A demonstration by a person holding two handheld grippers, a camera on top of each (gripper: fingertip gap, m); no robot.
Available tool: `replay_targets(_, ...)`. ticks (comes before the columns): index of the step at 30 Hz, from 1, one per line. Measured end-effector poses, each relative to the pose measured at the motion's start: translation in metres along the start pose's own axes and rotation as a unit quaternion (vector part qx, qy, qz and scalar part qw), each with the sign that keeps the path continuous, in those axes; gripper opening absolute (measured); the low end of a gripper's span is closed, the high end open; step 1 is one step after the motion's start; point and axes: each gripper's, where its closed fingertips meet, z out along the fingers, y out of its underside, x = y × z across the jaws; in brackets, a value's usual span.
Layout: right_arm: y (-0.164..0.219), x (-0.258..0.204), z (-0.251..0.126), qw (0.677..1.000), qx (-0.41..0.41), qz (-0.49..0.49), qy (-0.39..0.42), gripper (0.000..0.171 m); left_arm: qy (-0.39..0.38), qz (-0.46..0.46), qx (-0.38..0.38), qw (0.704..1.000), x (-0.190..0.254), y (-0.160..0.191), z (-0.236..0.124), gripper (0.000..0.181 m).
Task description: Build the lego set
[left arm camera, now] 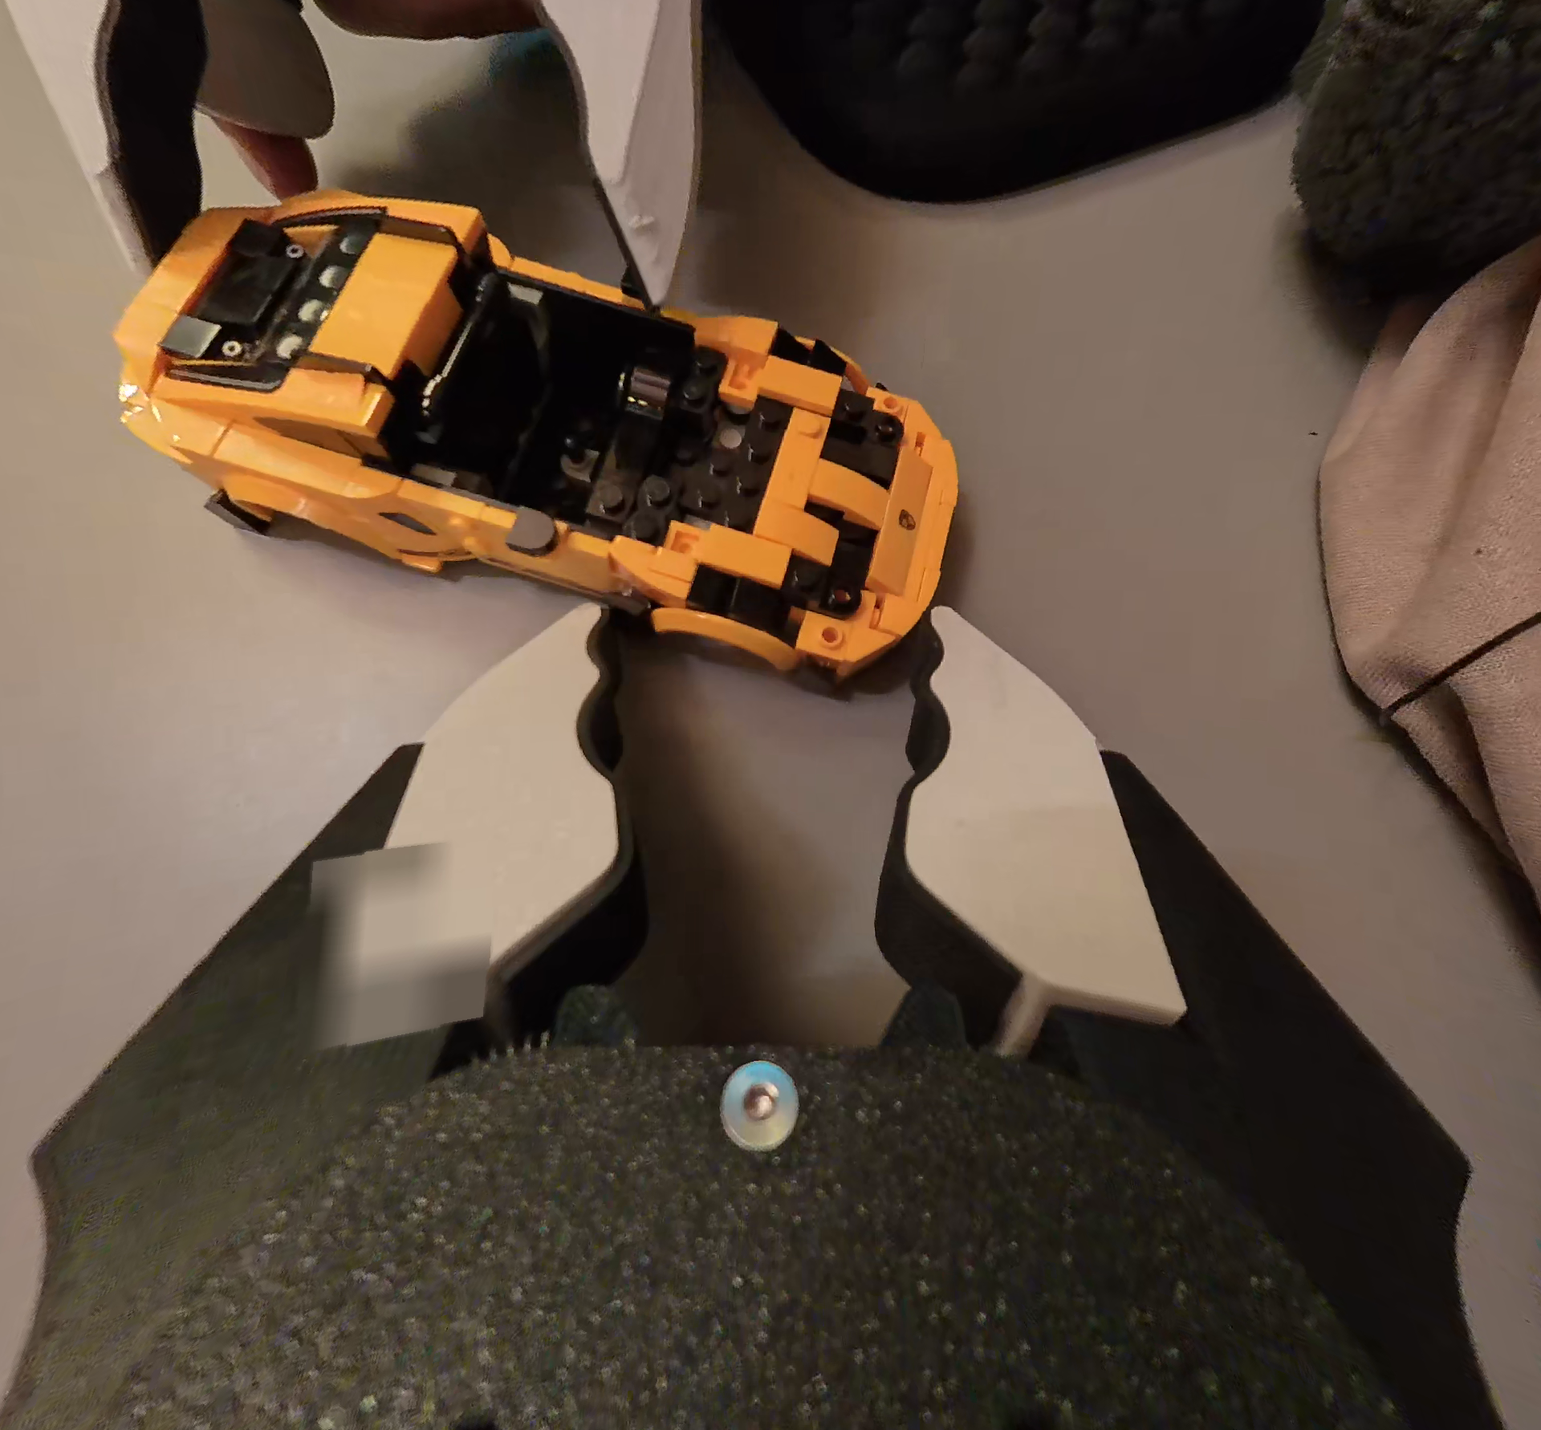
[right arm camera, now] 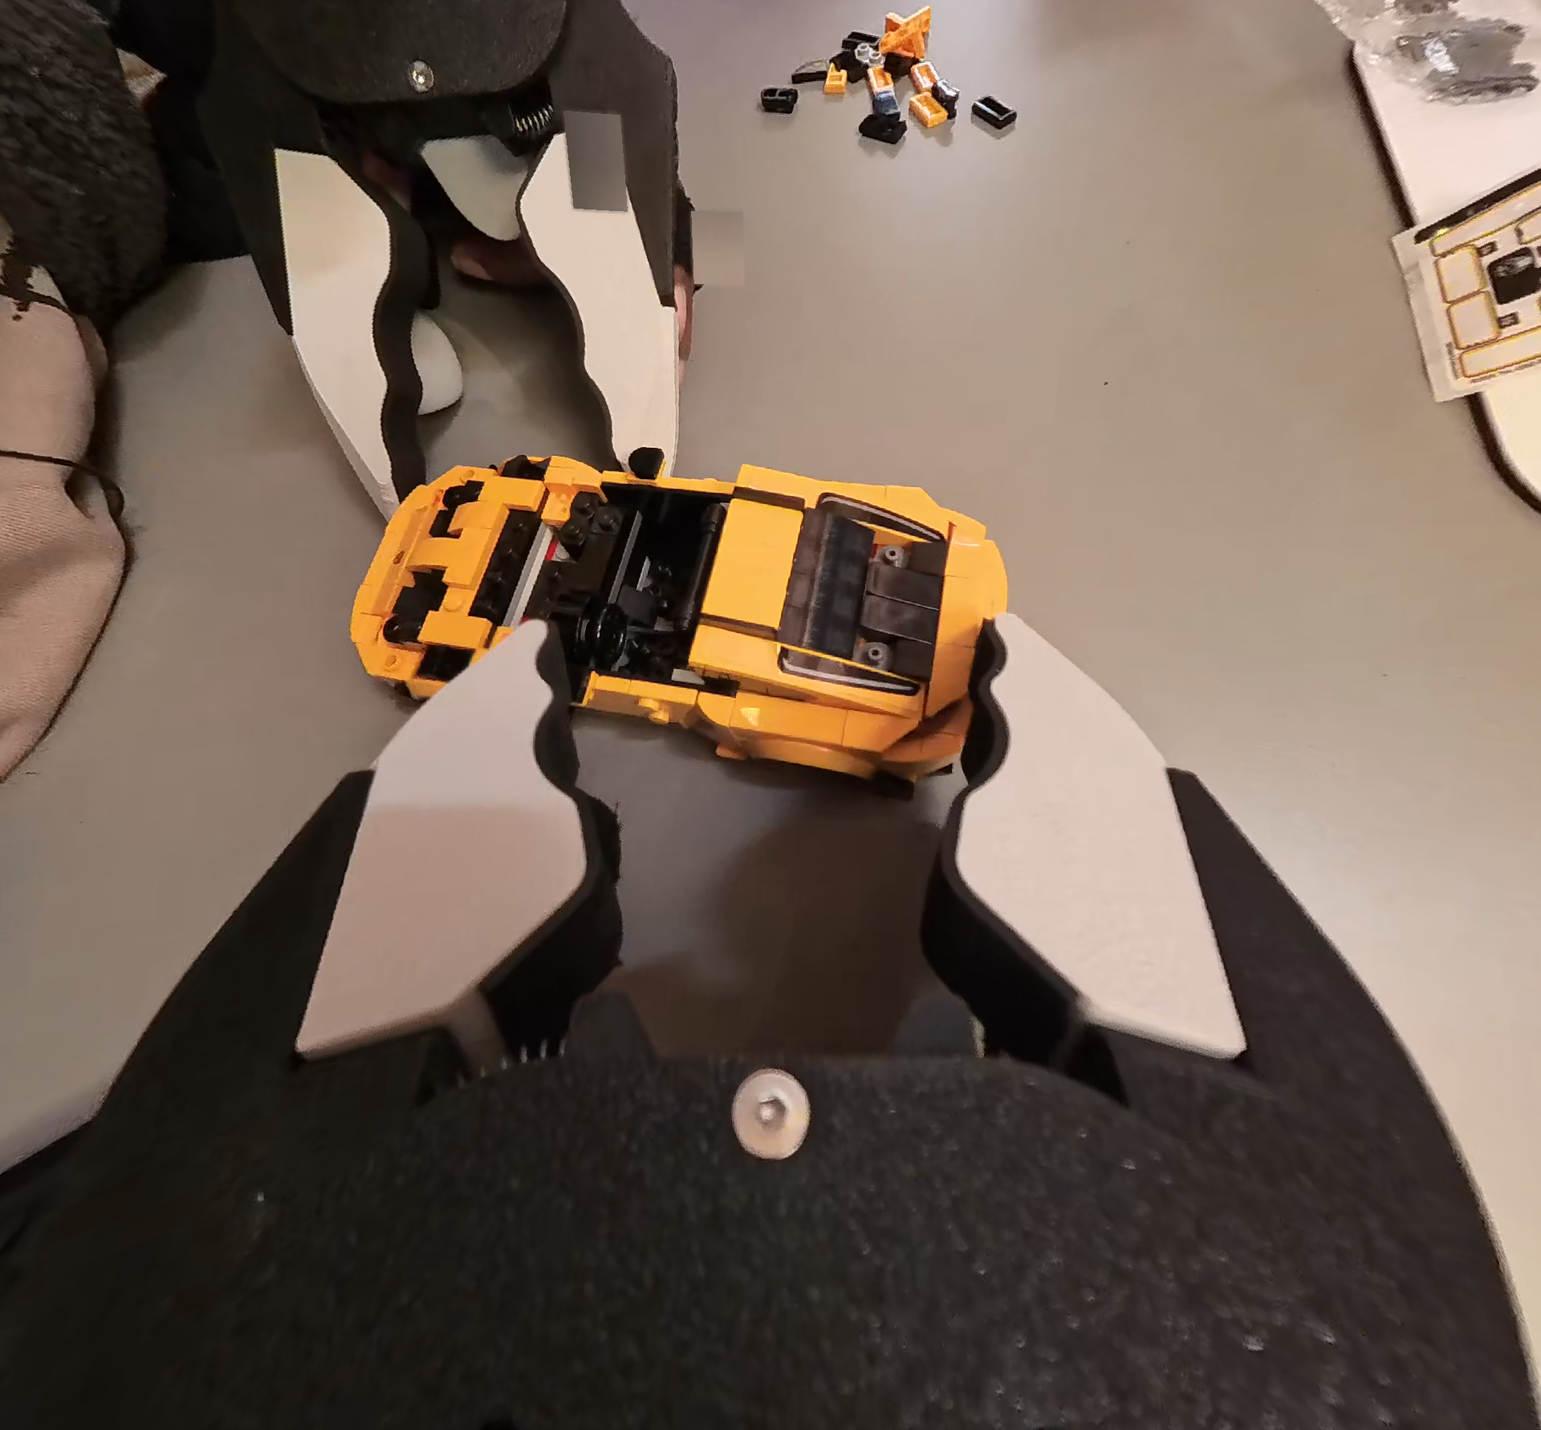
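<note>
Jaws of both grippers stand spread and grasp nothing. The left gripper (left arm camera: 767,623) has its tips at the front end of the orange car (left arm camera: 534,423), one by the front wheel arch and one by the nose corner, seemingly touching or just beside it. The right gripper (right arm camera: 771,644) brackets the rear half of the car from the opposite side: one tip lies over the open cockpit, the other by the tail. The car sits flat on the grey bench (right arm camera: 1167,473), tail and engine cover built, cockpit roofless and front hood still showing bare black studs.

My reading is that the step in hand is steadying the body between additions. The next move calls for one gripper to pin the car while the other goes to the loose bricks (right arm camera: 888,73), well apart toward the far side of the bench, picks a small piece and presses it squarely onto the exposed studs. A sticker sheet (right arm camera: 1476,298) and bagged parts (right arm camera: 1451,48) lie at the bench edge.
</note>
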Motion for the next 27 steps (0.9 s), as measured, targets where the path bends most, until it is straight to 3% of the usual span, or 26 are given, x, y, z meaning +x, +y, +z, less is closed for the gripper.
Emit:
replay_targets(16,0.002,0.005,-0.001,0.999,-0.02,-0.014,0.033,0.088,-0.001,-0.001,0.002,1.0,-0.001,0.0,0.0,0.067)
replay_targets(22,0.003,-0.024,-0.019,0.991,-0.072,-0.013,0.111,0.108,0.003,0.023,-0.006,1.0,0.004,0.003,0.0,0.078)
replay_targets(27,0.012,-0.062,-0.013,0.969,-0.077,0.009,0.234,0.099,0.019,-0.006,0.029,0.999,0.003,-0.005,-0.008,0.071)
